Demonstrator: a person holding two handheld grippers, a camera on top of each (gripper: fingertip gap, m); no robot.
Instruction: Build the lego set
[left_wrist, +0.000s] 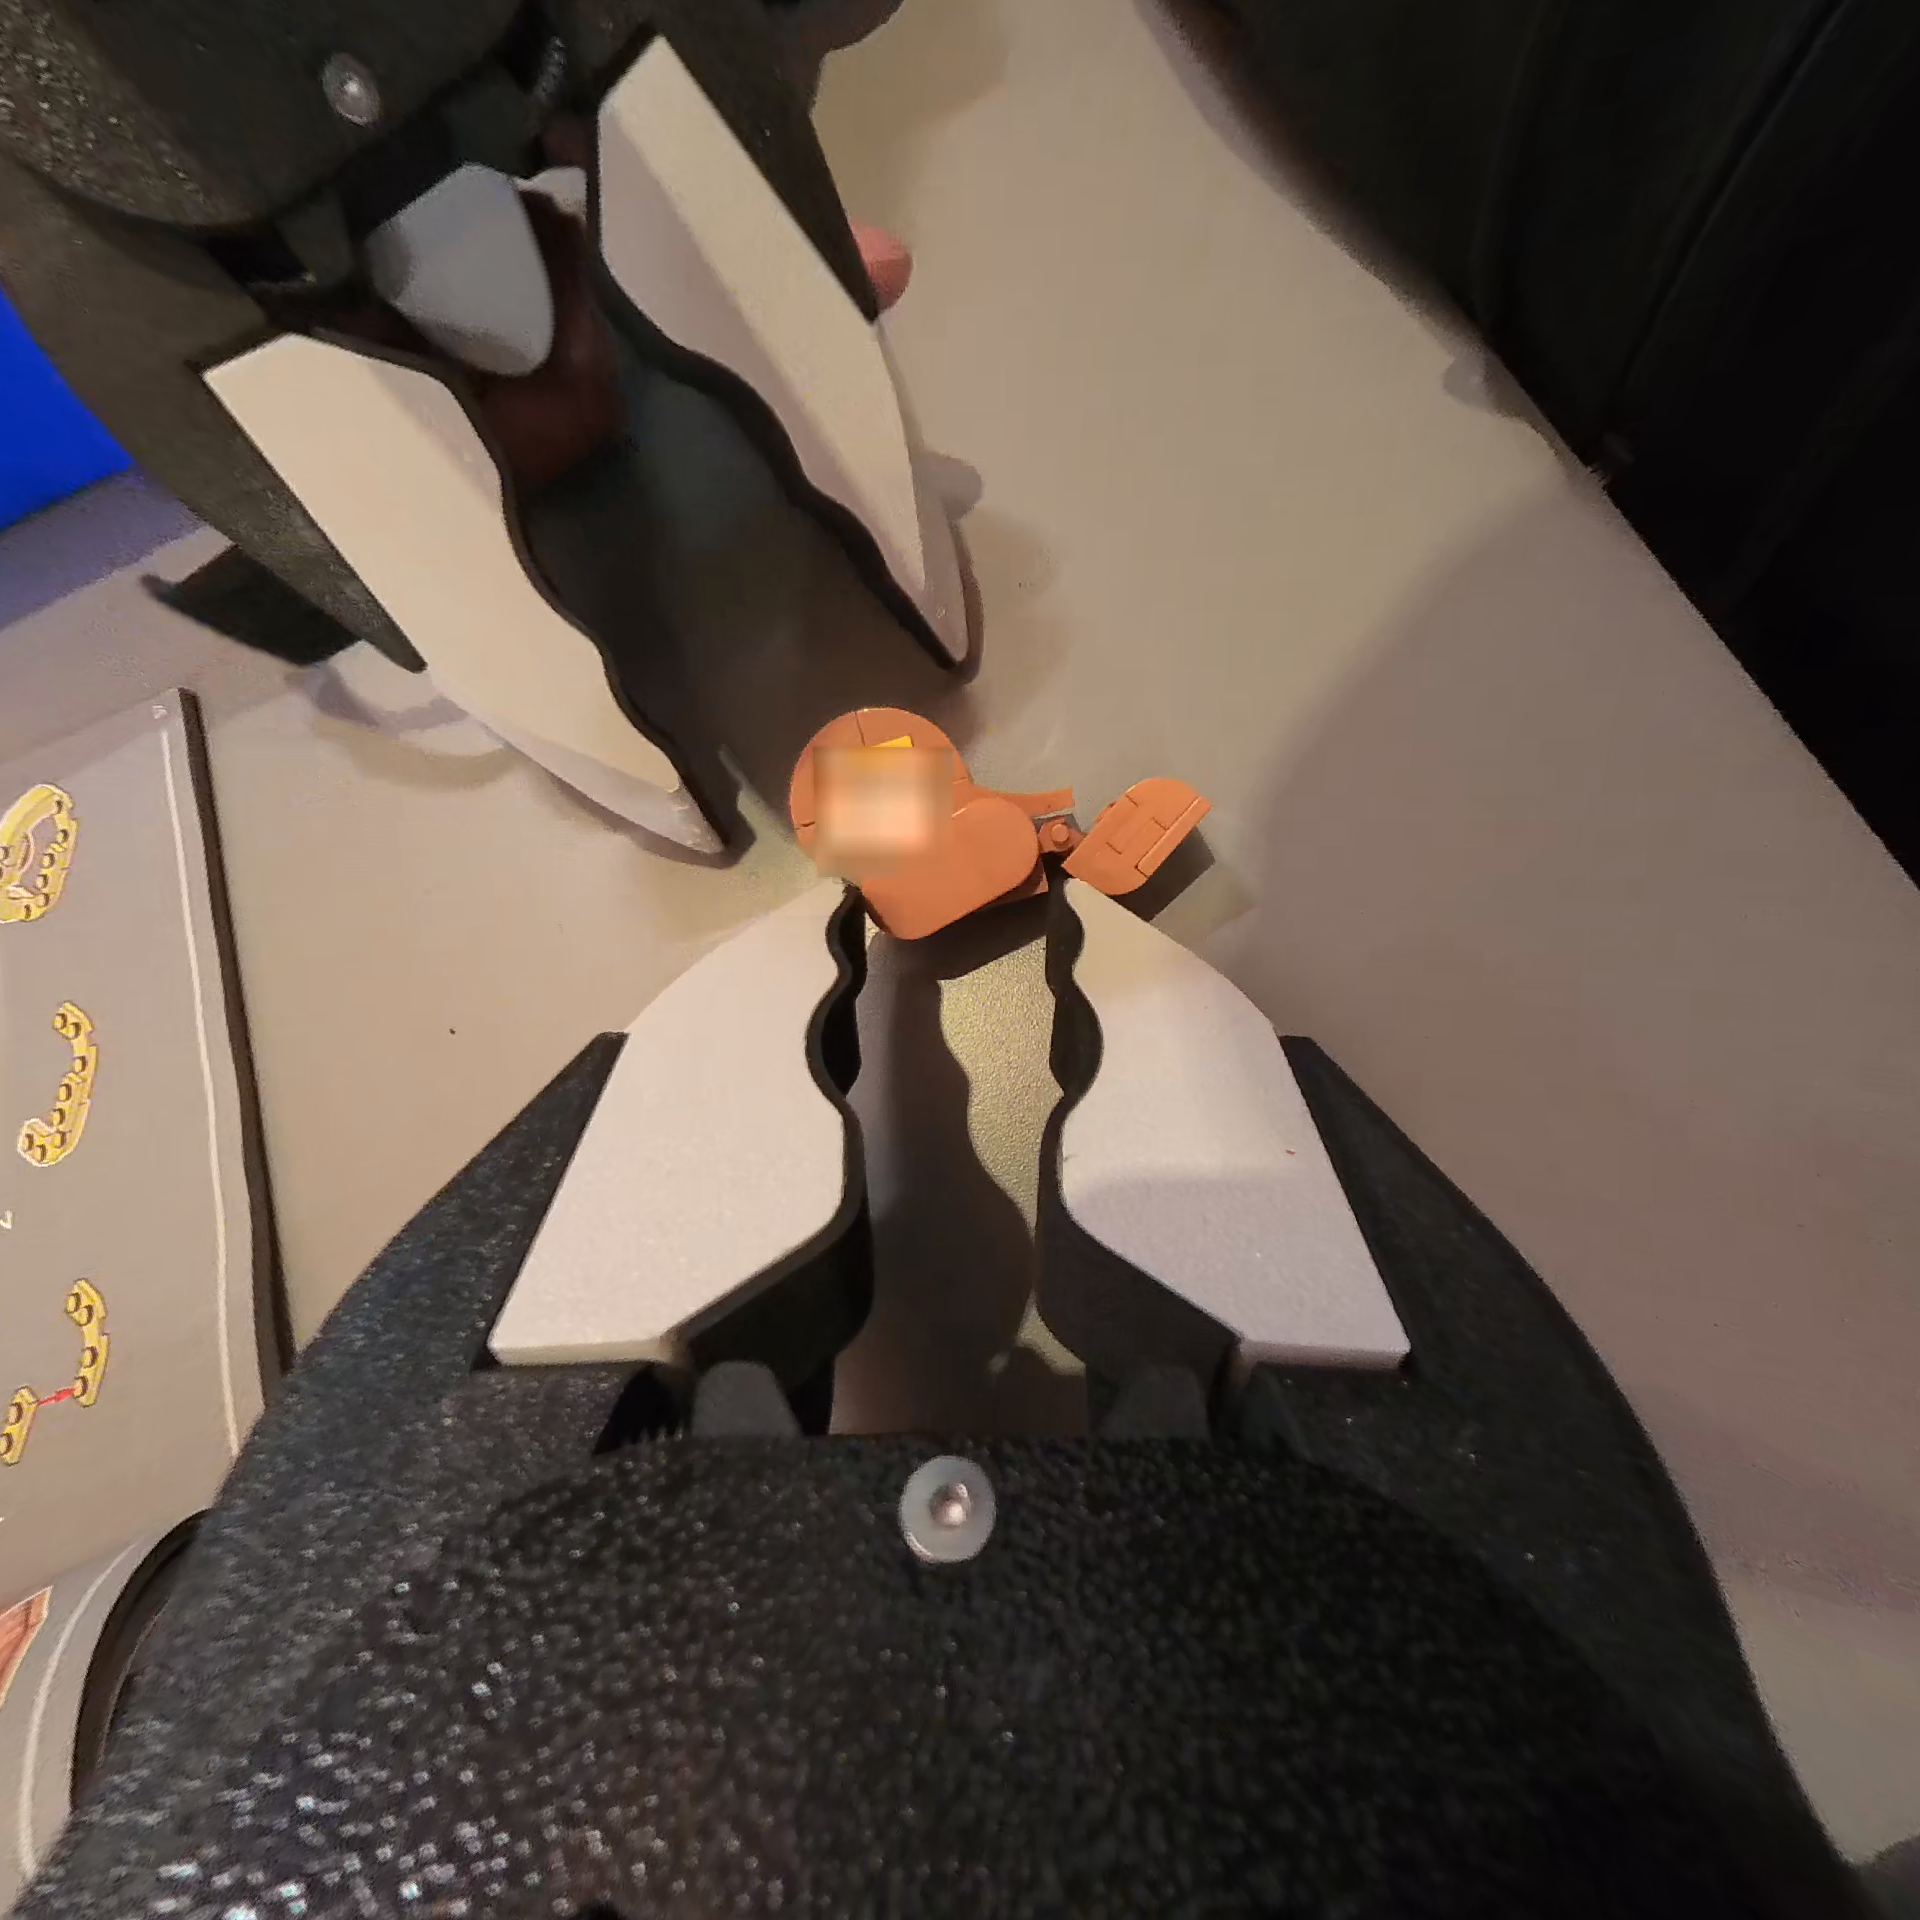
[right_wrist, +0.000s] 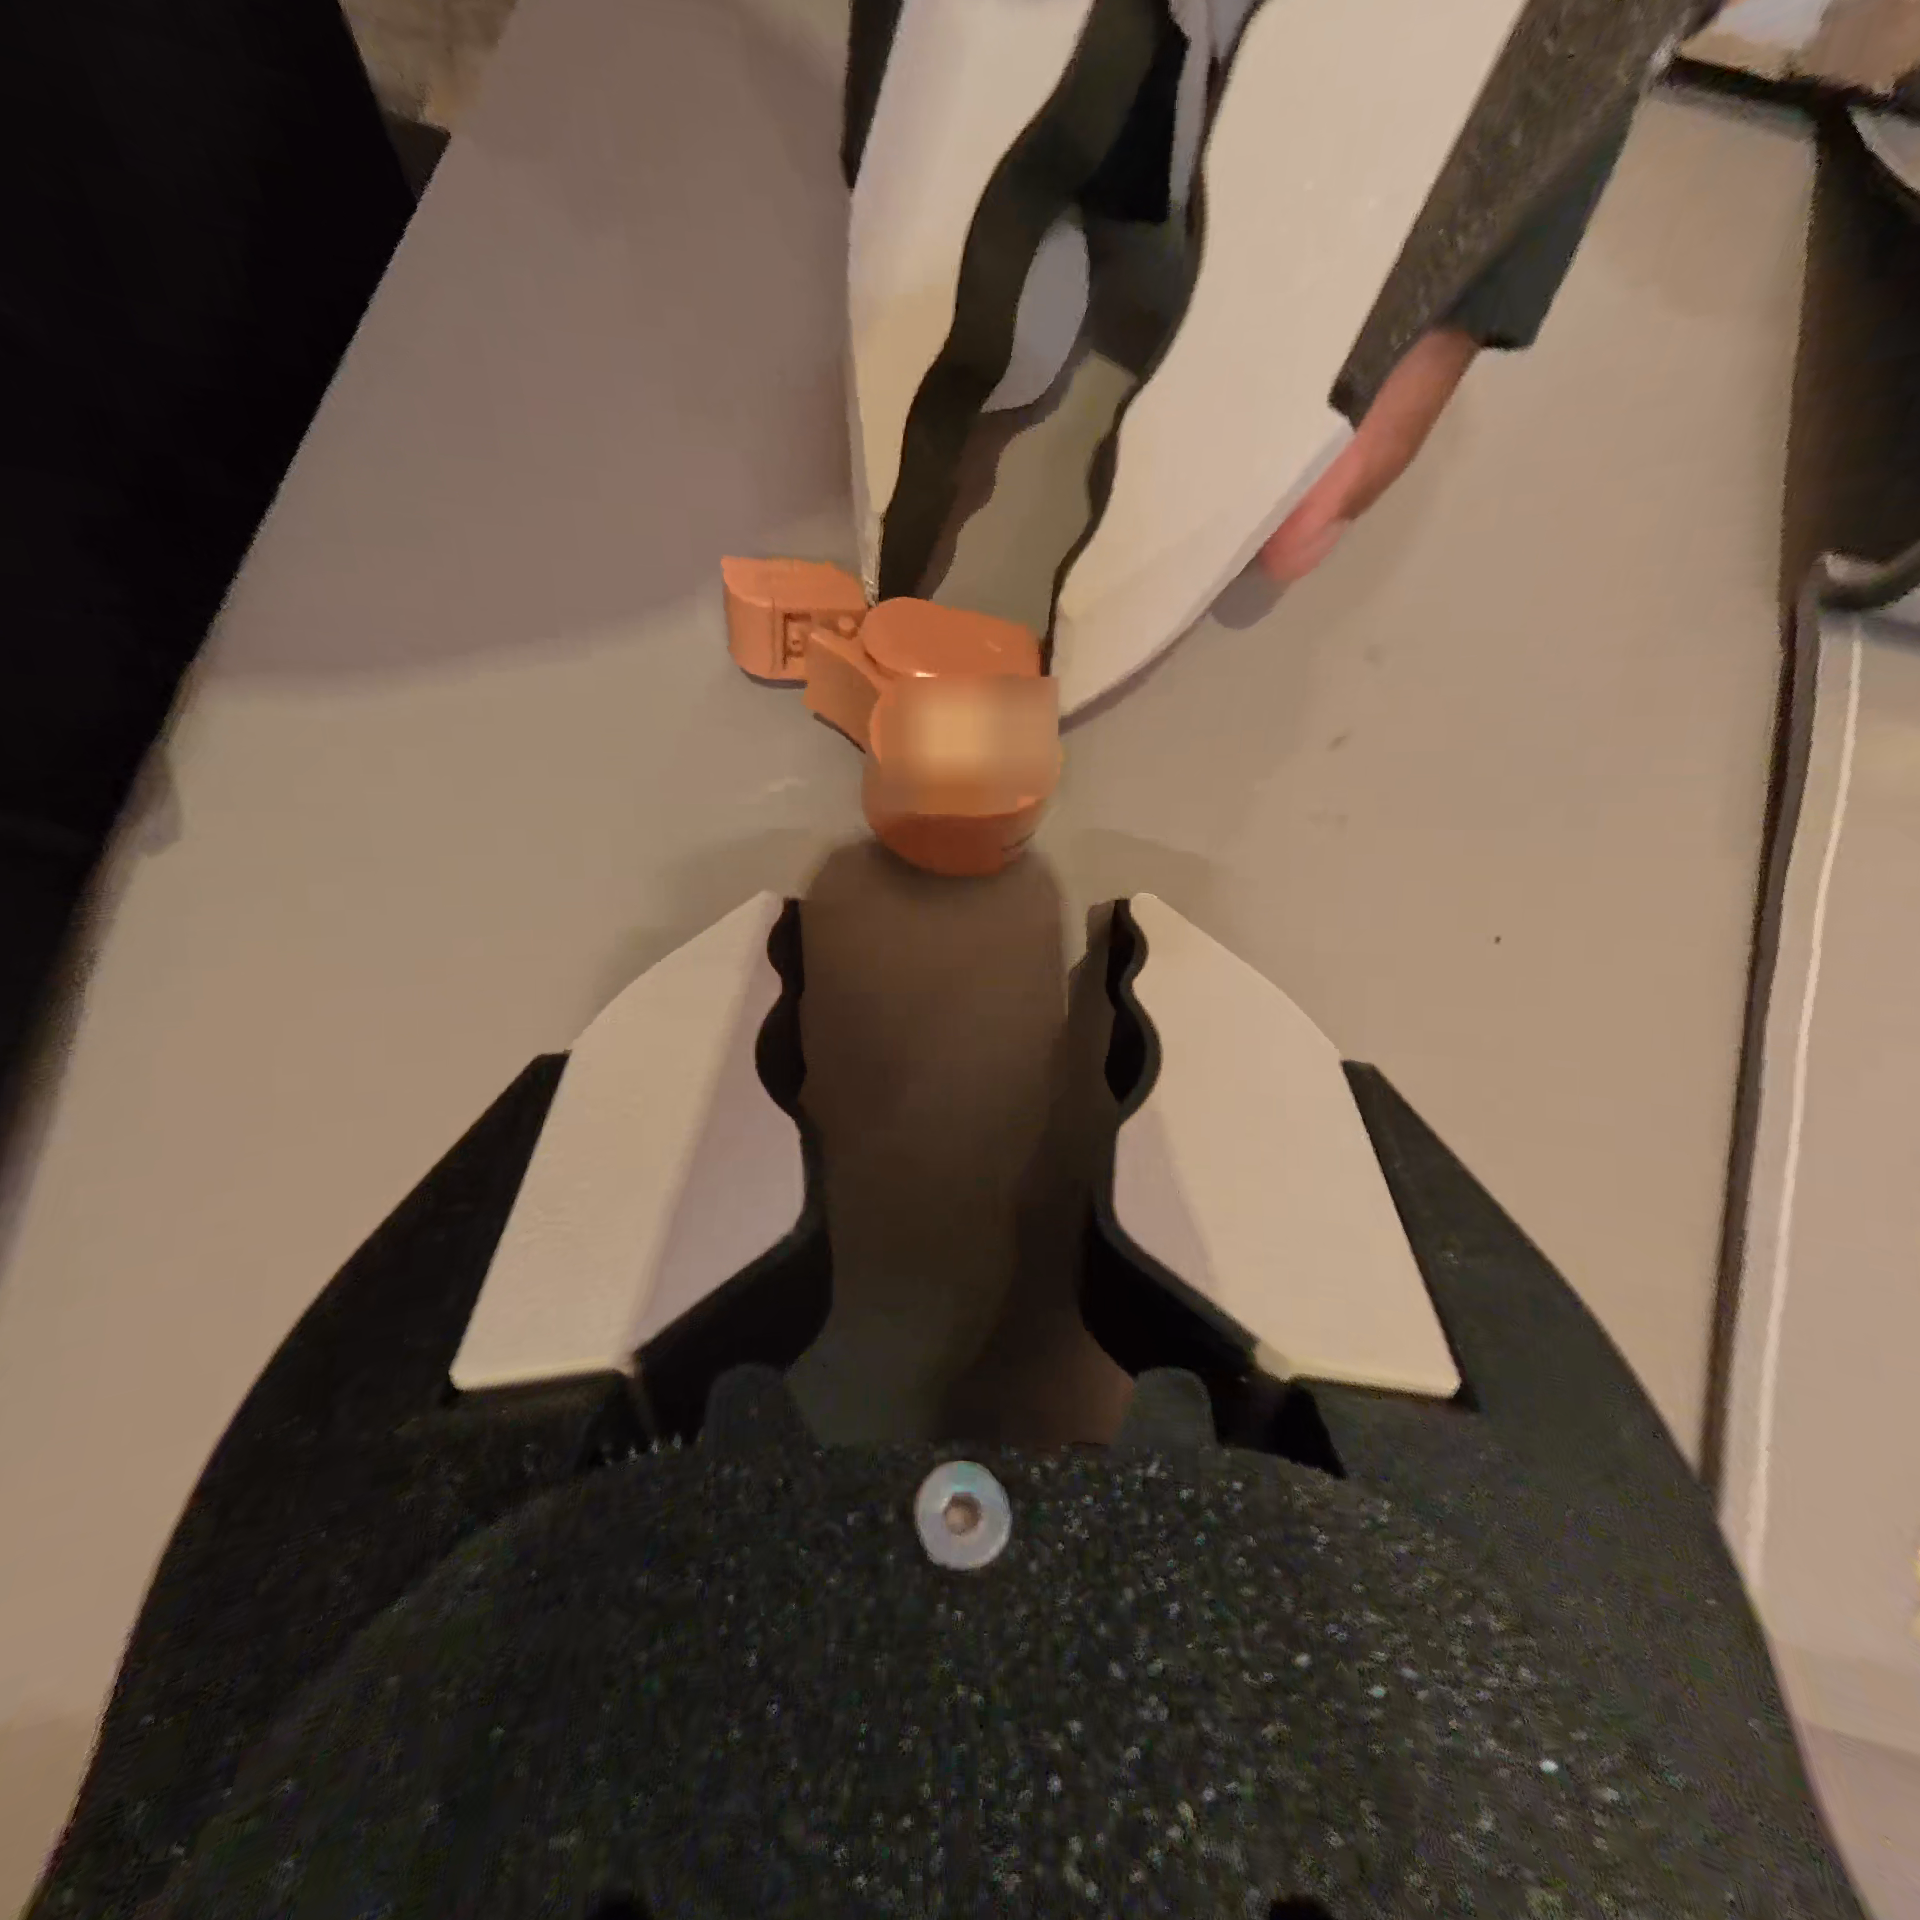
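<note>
An orange brick-built figure (left_wrist: 940, 842) on the tabletop (left_wrist: 1351, 727) is pinched by the left gripper (left_wrist: 951, 904), while the right gripper (right_wrist: 951, 904) is held open, empty, just short of it.

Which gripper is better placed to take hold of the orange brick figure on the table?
Probably the left gripper: its fingers closely flank the body of the orange brick figure on both sides. The right gripper is open, and its fingertips stop short of the figure's round head.
</note>
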